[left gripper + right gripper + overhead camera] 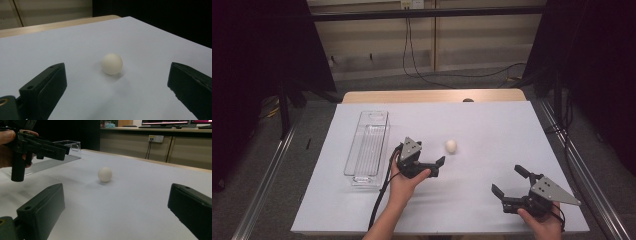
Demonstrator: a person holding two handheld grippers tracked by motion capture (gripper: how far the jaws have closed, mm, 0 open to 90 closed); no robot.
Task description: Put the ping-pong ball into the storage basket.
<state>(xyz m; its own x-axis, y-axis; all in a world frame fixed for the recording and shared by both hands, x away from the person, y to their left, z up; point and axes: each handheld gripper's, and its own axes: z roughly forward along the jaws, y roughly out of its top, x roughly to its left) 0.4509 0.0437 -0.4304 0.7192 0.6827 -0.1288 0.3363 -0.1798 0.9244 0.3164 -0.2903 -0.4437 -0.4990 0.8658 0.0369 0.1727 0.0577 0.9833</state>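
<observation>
- Left gripper (436, 166) sits near table centre, jaws spread wide and holding nothing; it points toward 2 o'clock in the high view, straight at the white egg (451, 146).
- Egg lies on the white table sheet (492, 125), just beyond the left gripper's fingertips and apart from them, no contact. In the left gripper view the egg (112, 64) rests between and ahead of the two black jaws, slightly left of the gap's middle, with a soft shadow on its near side.
- Left hand (404, 182) wraps the gripper's handle; the grey three-cornered plate (411, 147) sits on top, and a black cable (379, 200) trails back toward 6 o'clock.
- Right gripper (511, 180) rests at about 5 o'clock from the egg, well apart from it, jaws released and wide, empty, aimed toward 10 o'clock. Right hand (539, 220) grips it at the table's near edge.
- Right gripper view: egg (104, 174) sits farther off on the sheet, centred left of the jaw gap; the left gripper (60, 151) hangs at 10 o'clock, above the sheet.
- Clear plastic bin (368, 147), long and narrow, stands at 9 o'clock from the left gripper, near it, lengthwise along 12–6 o'clock, with nothing visible inside.
</observation>
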